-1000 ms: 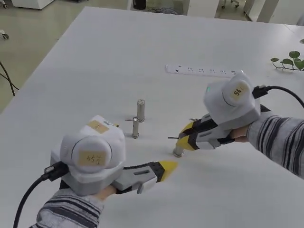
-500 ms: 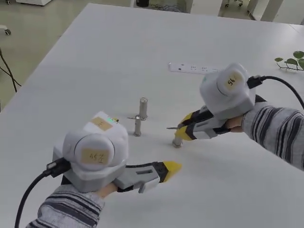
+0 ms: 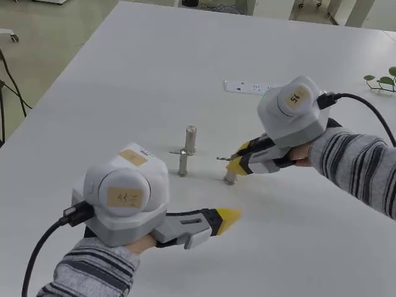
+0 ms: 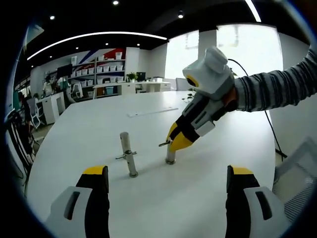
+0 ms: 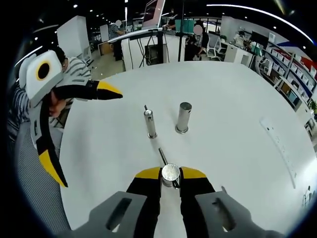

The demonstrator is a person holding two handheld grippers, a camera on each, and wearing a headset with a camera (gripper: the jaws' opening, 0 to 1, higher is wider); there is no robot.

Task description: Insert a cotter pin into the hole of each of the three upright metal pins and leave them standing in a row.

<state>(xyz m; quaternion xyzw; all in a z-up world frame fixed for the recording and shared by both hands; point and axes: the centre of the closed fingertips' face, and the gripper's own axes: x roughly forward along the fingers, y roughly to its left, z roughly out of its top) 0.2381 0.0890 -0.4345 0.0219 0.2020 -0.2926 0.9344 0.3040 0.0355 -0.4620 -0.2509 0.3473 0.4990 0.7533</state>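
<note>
Closed right gripper (image 3: pixel 237 164) holds cotter pin (image 5: pixel 161 154) at nearest metal pin (image 4: pixel 171 156); left gripper (image 3: pixel 226 216) open. Likely: cotter pin light, stiff, slippery, so pinch head end; metal pin topples easily.

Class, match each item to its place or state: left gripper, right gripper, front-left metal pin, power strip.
1 left gripper
2 right gripper
3 front-left metal pin
4 power strip

A far across the table
B jaws wide open, empty
C crossed by an inserted cotter pin
D gripping a second cotter pin at the lone metal pin

Pairs: 1-B, 2-D, 3-C, 4-A
</note>
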